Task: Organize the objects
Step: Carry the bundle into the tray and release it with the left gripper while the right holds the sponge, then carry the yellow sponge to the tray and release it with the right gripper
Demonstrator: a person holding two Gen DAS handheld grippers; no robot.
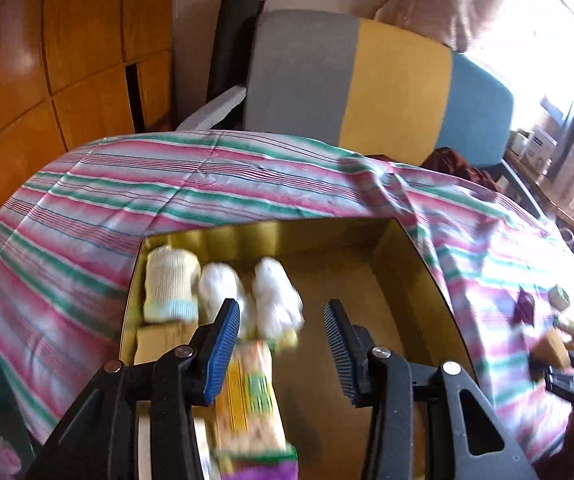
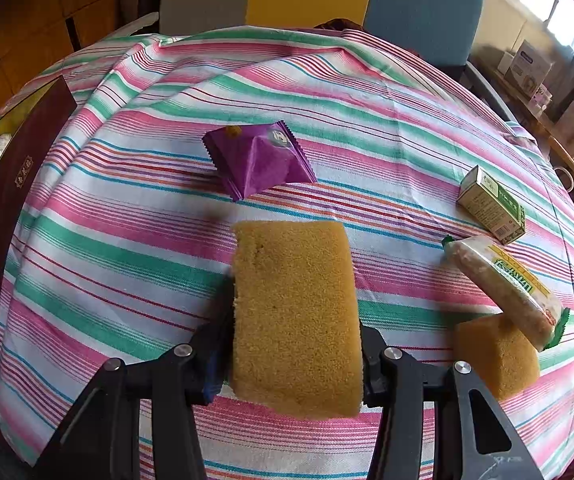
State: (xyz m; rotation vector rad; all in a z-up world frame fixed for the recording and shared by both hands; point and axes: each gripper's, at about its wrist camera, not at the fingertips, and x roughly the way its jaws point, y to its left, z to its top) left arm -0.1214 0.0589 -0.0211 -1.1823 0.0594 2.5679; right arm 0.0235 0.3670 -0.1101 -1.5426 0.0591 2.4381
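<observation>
My left gripper [image 1: 283, 336] hangs open over a gold-lined box [image 1: 419, 256], with nothing between its blue pads. In the box lie a cream rolled sock with a blue cuff [image 1: 171, 284], two white rolls [image 1: 277, 296] and a yellow-green snack bar packet [image 1: 247, 392], which sits below my left finger. My right gripper [image 2: 293, 320] is shut on a yellow sponge [image 2: 295, 280] and holds it above the striped cloth. On the cloth beyond lie a purple packet [image 2: 257, 158], a small green carton [image 2: 491, 202], another snack bar packet [image 2: 503, 288] and a second sponge [image 2: 495, 356].
The striped cloth [image 2: 127, 240] covers the whole table. The box's dark red outer wall [image 2: 11, 200] stands at the left edge of the right wrist view. A grey, yellow and blue chair back [image 1: 367, 80] stands behind the table, with wooden cupboards [image 1: 67, 60] to the left.
</observation>
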